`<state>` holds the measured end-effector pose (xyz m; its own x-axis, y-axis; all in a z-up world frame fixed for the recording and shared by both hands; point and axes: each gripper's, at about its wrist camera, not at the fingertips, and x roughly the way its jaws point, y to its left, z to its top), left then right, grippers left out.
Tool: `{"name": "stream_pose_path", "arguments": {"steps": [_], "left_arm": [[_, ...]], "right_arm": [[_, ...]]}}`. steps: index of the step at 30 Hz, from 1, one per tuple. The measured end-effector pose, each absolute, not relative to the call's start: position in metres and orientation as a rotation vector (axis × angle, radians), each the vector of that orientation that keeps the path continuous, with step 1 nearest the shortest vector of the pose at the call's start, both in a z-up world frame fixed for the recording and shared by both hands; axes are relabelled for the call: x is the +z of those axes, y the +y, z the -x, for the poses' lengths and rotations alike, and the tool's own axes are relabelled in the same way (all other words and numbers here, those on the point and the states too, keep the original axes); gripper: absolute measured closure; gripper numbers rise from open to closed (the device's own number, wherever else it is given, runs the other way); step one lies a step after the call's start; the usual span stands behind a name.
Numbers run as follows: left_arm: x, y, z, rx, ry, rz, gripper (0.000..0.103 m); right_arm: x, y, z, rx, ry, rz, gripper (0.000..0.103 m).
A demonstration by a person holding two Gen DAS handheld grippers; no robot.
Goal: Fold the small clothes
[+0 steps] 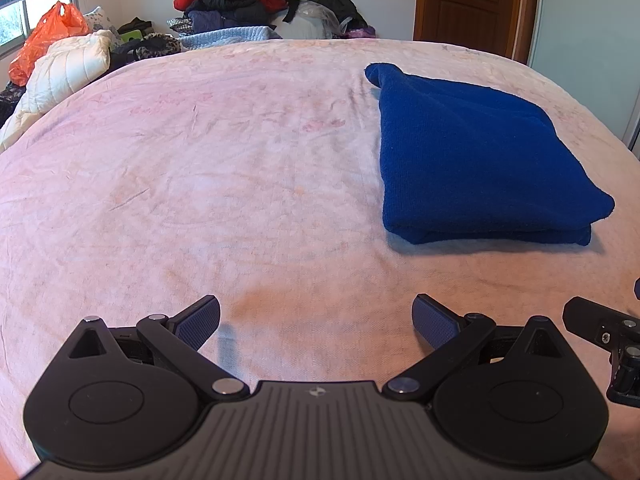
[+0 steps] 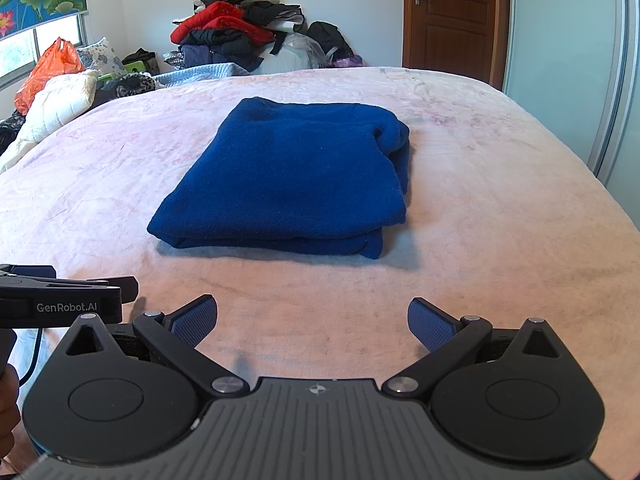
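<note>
1. The left claw (image 1: 316,320) is spread wide and holds nothing; the folded blue garment (image 1: 476,160) lies on the pink bed (image 1: 200,160) at 2 o'clock.
2. The right claw (image 2: 312,320) is also spread and bare, with the blue garment (image 2: 292,176) at 12 o'clock.
3. Only the right view shows its bunched right edge and the left claw's side at 9 o'clock.

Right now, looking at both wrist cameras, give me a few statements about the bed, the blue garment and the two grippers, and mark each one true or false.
1. The blue garment lies folded on the pink bedspread. True.
2. The right gripper is clamped on the garment. False: it is open, short of it, holding nothing.
3. The left gripper is open and empty. True.
4. The garment is spread out flat in one layer. False: stacked layers show at its near edge.
5. The pile of clothes sits beyond the bed's far edge. True.
</note>
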<state>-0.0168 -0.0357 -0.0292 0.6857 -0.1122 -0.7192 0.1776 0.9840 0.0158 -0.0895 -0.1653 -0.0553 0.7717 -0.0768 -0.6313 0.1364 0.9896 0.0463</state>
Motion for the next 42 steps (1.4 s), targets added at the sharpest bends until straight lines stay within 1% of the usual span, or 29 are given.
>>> {"name": "stream_pose_path", "arguments": {"steps": [42], "left_arm": [[-0.0317,-0.0373,0.0163,-0.164,0.809,-0.099,0.0]], "right_arm": [[-0.0564,-0.1682,0.0886,-0.121,0.685,-0.104,0.001]]}}
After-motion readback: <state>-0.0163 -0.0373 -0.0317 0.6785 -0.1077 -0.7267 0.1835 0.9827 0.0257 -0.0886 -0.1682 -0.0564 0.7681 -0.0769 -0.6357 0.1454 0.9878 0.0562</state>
